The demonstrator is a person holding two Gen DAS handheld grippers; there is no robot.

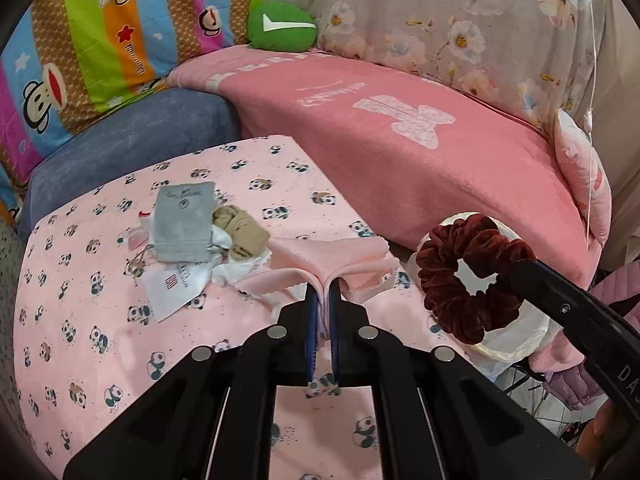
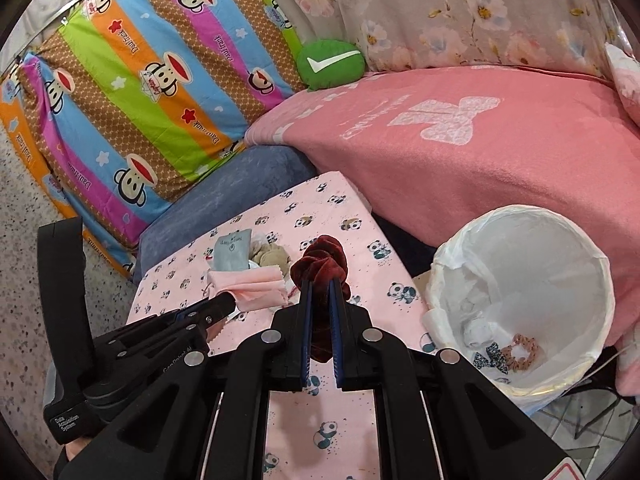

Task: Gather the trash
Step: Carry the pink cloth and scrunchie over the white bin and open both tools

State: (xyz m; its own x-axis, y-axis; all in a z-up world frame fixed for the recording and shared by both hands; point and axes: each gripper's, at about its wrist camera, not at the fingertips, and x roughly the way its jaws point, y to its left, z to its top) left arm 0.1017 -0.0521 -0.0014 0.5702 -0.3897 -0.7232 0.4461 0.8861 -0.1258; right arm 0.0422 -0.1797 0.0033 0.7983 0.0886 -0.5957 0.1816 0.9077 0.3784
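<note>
My left gripper [image 1: 325, 286] is shut on a pink cloth scrap [image 1: 304, 258], held just above the panda-print table [image 1: 100, 344]; the scrap also shows in the right wrist view [image 2: 256, 284]. My right gripper [image 2: 320, 282] is shut on a dark red velvet scrunchie [image 2: 322, 264], which also shows in the left wrist view [image 1: 460, 276] in front of the bin. A pile of scraps lies on the table: a grey pouch [image 1: 184, 220], a tan cloth [image 1: 242, 228] and white pieces [image 1: 176, 286]. The white-lined trash bin [image 2: 560, 236] stands to the right and holds scrunchies [image 2: 520, 346].
A pink blanket [image 1: 420, 168] covers the sofa behind the table. A blue cushion [image 1: 132, 140], a striped monkey-print pillow [image 1: 80, 40] and a green round cushion [image 1: 280, 26] lie at the back left. Speckled floor [image 2: 24, 220] is to the left.
</note>
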